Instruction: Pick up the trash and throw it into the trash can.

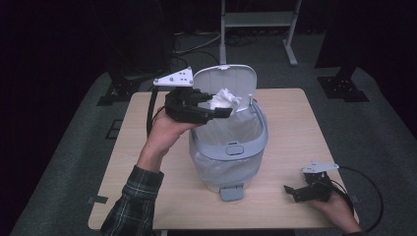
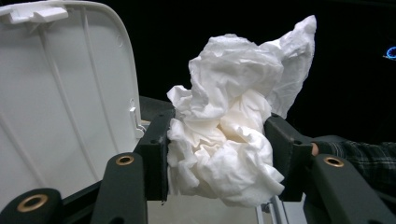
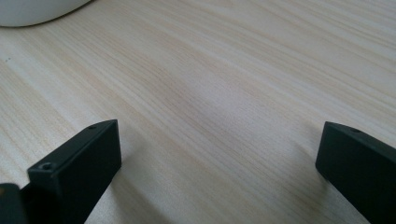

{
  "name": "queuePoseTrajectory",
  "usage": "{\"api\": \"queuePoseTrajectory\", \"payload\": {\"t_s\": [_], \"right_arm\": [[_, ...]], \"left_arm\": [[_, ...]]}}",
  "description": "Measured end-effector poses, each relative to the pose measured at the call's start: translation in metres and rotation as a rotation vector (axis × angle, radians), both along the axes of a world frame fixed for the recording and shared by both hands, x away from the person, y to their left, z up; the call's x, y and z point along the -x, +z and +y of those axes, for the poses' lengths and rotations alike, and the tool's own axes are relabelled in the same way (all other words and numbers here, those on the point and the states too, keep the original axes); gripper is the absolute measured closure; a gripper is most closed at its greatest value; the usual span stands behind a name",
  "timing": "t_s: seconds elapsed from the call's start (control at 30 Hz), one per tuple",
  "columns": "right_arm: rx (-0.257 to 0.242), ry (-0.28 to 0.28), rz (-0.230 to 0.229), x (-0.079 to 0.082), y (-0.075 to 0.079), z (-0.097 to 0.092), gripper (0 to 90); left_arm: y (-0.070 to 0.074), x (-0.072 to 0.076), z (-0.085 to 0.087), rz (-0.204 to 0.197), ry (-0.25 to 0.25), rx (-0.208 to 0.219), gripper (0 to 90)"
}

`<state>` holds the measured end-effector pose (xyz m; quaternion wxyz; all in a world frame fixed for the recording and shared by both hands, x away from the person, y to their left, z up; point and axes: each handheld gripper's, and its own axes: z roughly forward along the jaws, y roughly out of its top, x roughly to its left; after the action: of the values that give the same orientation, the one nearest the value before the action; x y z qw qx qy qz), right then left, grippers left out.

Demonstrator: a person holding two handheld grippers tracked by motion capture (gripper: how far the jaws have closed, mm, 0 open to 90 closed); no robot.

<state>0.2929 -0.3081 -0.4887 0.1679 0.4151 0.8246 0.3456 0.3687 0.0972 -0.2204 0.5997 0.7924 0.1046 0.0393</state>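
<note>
A white pedal bin (image 1: 229, 147) with a plastic liner stands mid-table, its lid (image 1: 226, 81) raised upright at the back. My left gripper (image 1: 222, 109) hangs over the bin's open mouth, shut on a crumpled white tissue (image 1: 225, 100). In the left gripper view the tissue (image 2: 229, 126) bulges between the two black jaws, with the lid's inner side (image 2: 60, 93) to the left. My right gripper (image 1: 294, 191) rests low at the table's near right corner, open, with bare wood (image 3: 210, 93) between its jaws.
The bin's grey foot pedal (image 1: 231, 192) juts toward the near edge of the wooden table (image 1: 295, 128). A metal stand (image 1: 258, 22) rises behind the table on the dark floor. The bin's base (image 3: 32, 11) shows at the right gripper view's top left.
</note>
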Motion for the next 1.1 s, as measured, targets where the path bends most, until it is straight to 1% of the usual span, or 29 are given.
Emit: {"api": "queuePoseTrajectory", "payload": {"t_s": [0.2,0.3,0.37,0.4,0.5,0.6,0.73,0.83,0.97,1.1], "right_arm": [[0.0,0.0,0.0,0.0,0.0,0.0,0.0],[0.0,0.0,0.0,0.0,0.0,0.0,0.0],[0.0,0.0,0.0,0.0,0.0,0.0,0.0],[0.0,0.0,0.0,0.0,0.0,0.0,0.0],[0.0,0.0,0.0,0.0,0.0,0.0,0.0],[0.0,0.0,0.0,0.0,0.0,0.0,0.0],[0.0,0.0,0.0,0.0,0.0,0.0,0.0],[0.0,0.0,0.0,0.0,0.0,0.0,0.0],[0.0,0.0,0.0,0.0,0.0,0.0,0.0],[0.0,0.0,0.0,0.0,0.0,0.0,0.0]], "left_arm": [[0.0,-0.001,-0.003,0.001,0.013,-0.006,40.1],[0.0,-0.001,-0.004,0.014,0.026,-0.003,32.4],[-0.001,-0.002,-0.005,0.023,0.033,-0.01,26.6],[-0.002,-0.002,-0.005,0.021,0.037,-0.017,24.8],[-0.003,-0.001,-0.006,0.024,0.039,-0.022,22.3],[-0.003,-0.001,-0.004,0.022,0.042,-0.015,21.8],[-0.004,0.0,0.003,0.012,0.041,-0.021,24.3],[-0.006,0.002,0.01,0.006,0.049,-0.019,29.0],[-0.008,0.006,0.023,-0.019,0.059,-0.017,40.5],[-0.01,0.008,0.037,-0.034,0.074,-0.013,52.0]]}}
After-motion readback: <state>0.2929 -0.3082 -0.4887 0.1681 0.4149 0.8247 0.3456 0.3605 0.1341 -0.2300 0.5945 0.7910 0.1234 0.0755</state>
